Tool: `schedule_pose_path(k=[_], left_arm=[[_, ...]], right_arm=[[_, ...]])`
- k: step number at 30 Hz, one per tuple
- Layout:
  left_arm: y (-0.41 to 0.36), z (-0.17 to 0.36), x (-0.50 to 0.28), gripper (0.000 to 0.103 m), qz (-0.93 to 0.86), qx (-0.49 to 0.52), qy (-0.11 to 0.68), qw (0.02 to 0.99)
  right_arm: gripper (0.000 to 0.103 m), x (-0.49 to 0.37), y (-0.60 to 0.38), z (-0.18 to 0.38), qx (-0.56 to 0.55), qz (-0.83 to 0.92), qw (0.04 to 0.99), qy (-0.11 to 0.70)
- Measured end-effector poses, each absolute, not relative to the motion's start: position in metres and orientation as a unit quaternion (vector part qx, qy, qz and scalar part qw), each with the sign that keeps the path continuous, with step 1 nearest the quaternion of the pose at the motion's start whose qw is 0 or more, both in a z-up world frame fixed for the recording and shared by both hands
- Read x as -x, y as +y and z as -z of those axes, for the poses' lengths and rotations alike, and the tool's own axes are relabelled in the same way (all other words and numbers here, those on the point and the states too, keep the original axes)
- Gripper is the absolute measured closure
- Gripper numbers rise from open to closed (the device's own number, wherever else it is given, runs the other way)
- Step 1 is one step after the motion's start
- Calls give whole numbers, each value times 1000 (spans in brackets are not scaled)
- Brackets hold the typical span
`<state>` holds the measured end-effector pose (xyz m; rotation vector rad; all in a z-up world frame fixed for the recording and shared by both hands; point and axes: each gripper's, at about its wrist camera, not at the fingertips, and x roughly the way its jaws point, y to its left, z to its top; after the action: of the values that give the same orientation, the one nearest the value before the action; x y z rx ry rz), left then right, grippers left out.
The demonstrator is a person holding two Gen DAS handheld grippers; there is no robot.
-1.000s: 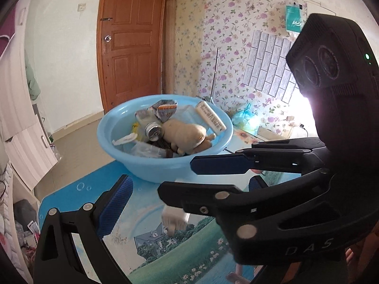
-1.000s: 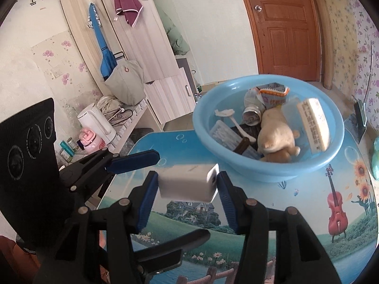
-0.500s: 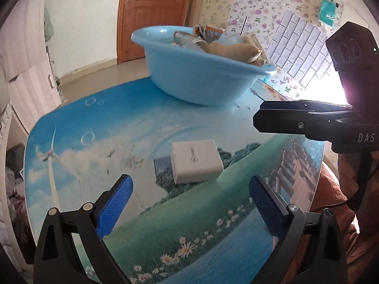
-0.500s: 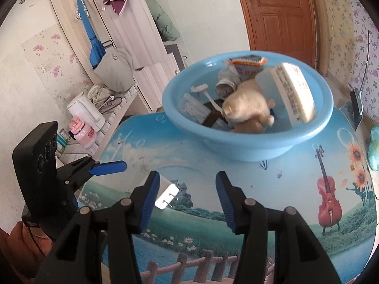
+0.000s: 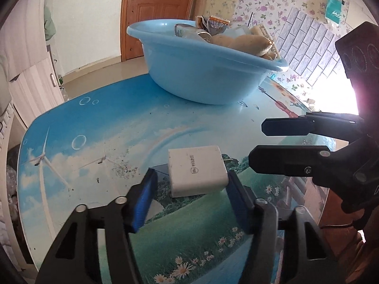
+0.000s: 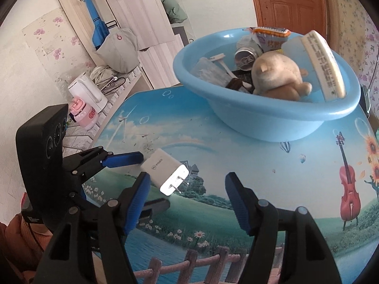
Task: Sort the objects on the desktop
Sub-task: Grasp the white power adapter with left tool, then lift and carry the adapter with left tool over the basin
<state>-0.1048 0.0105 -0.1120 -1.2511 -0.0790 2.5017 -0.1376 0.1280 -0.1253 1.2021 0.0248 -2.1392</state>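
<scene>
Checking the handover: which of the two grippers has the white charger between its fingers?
The left gripper: its closing fingers flank the white charger on the table. The right gripper is opening, nothing between its fingers.

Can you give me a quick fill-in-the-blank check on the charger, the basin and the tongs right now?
1. The white charger lies on the ____.
2. The plush toy sits inside the blue ____.
3. The charger lies between the fingers of the ____ tongs, which are closing.
4. The right tongs hold ____ while opening.

Missing words: table; basin; left; nothing
</scene>
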Motion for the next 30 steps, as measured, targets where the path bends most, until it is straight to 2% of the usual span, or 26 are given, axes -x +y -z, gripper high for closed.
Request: schedule_pose_path(k=[7,17,25,30], left_arm=[[9,101,102,55,-890,422,-34,168],[-3,56,96,55,-916,369,-48,151],[5,20,106,55,-926,338,-47,160],[19,12,127,55,-929,330,-37,161]], right_arm=[[38,140,134,128,-462,823,331,0],[38,142,150,113,-435,834,336,-38],[38,134,171,71,-373,862,342,-39],[38,146,182,60,-353,881,313,-28]])
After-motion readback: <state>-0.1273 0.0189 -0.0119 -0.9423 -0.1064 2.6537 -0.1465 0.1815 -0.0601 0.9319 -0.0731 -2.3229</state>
